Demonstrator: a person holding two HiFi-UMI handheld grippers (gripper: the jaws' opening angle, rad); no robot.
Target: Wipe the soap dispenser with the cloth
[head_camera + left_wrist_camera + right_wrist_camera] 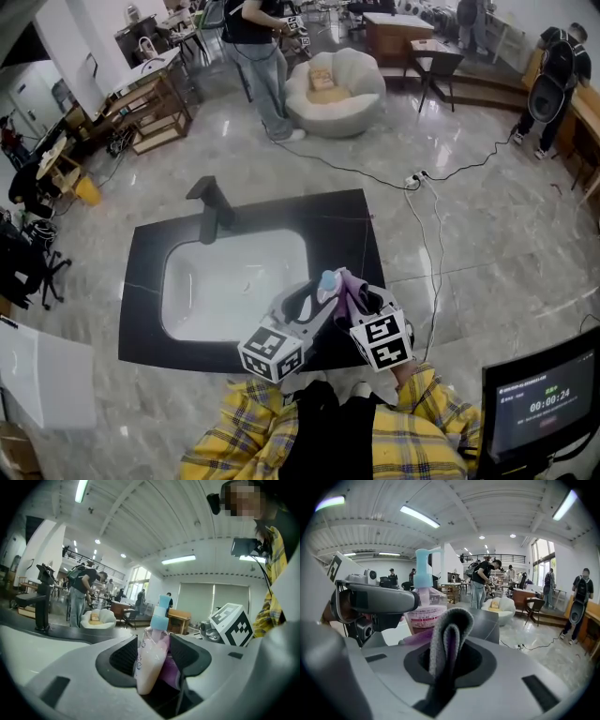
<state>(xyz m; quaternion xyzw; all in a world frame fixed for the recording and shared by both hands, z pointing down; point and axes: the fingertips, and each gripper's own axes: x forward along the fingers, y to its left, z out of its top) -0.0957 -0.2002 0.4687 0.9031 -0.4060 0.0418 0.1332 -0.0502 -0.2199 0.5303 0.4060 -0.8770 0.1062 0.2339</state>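
Dispenser (150, 663) hangs pinched in my left gripper (153, 651) over the counter's (347, 225) front edge; right gripper (449, 660) clamps the cloth (447, 637) beside it for wiping.

timer reading 00:00:24 on the monitor (541, 409), pink label print on the soap dispenser (423, 613) illegible

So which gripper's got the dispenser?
The left gripper: its jaws clamp the pink dispenser with the blue pump. The right gripper pinches only the folded cloth.
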